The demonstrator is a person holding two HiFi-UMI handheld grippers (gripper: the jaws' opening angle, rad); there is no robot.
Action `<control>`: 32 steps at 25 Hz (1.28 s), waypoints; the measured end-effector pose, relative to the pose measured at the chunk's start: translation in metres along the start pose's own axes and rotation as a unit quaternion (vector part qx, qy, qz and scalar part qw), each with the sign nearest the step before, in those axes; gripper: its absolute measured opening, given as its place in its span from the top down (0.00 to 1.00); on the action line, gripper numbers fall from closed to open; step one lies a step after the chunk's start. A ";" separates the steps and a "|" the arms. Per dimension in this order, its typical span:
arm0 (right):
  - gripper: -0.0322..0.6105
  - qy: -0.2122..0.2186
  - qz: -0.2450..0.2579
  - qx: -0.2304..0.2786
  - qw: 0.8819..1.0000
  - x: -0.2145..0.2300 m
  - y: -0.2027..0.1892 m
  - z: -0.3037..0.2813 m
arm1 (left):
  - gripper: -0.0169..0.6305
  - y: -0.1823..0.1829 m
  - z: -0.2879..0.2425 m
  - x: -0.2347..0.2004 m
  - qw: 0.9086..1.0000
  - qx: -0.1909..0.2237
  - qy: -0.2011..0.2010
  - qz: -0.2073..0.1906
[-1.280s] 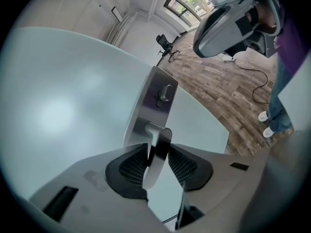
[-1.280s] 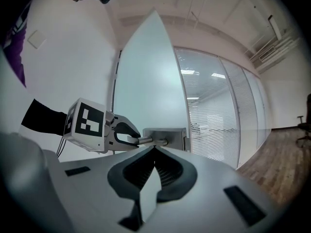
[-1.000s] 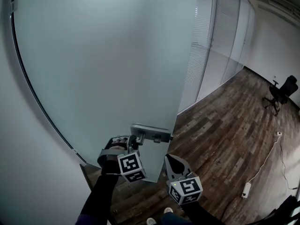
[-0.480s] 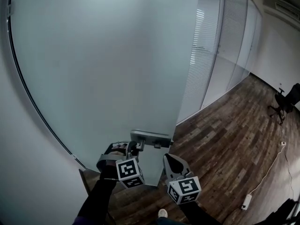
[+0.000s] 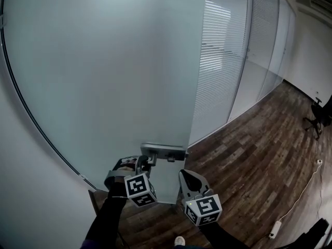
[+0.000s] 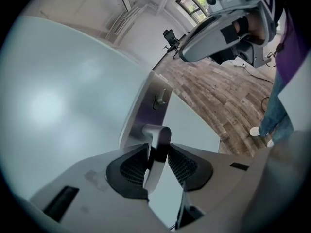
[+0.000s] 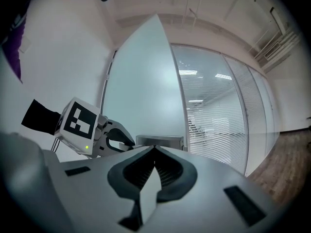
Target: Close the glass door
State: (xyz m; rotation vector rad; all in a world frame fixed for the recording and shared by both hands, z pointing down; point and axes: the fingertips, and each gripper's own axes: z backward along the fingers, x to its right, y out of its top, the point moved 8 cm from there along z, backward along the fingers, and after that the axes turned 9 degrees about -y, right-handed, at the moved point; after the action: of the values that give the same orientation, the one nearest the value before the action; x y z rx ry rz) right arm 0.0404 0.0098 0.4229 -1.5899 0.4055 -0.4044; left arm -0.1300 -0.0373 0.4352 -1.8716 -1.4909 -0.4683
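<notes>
Left gripper [image 6: 158, 154]: jaws clamped on the door handle [image 6: 156, 136], pads pressing both sides of the lever
Right gripper [image 7: 154, 152]: jaws closed together with nothing between them, just beside the left gripper and below the handle plate [image 5: 163, 150]
Door handle: one silver lever on a metal plate at the door's free edge
Glass door [image 5: 114, 77]: one frosted pane, pale and plain, set at an angle to the white wall [image 5: 31, 191] on the left
Room: dark wood plank floor [image 5: 249, 160]; glass partition [image 5: 220, 61] with blinds along the right
Counts: two grippers, one office chair [image 5: 319, 115], one power strip [image 5: 275, 229] lying on the floor
</notes>
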 end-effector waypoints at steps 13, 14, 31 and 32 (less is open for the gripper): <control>0.96 -0.006 0.003 -0.001 1.000 0.036 0.007 -0.046 | 0.79 0.023 -0.045 -0.055 1.000 0.001 0.008 0.029; 0.96 -0.010 0.004 0.001 1.000 0.037 0.007 -0.049 | 0.79 0.024 -0.047 -0.057 0.999 0.003 0.007 0.033; 0.96 -0.063 -0.005 0.002 0.998 0.041 0.001 -0.151 | 0.81 0.007 -0.112 -0.116 0.999 0.030 -0.007 0.030; 0.96 -0.065 -0.005 0.003 0.998 0.041 0.000 -0.154 | 0.81 0.007 -0.115 -0.118 0.999 0.030 -0.007 0.029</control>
State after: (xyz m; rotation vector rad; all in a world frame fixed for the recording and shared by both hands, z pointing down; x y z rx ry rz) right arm 0.0008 -0.1447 0.4316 -1.6025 0.2953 -0.3072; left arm -0.1398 -0.2014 0.4361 -1.8696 -1.4398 -0.3792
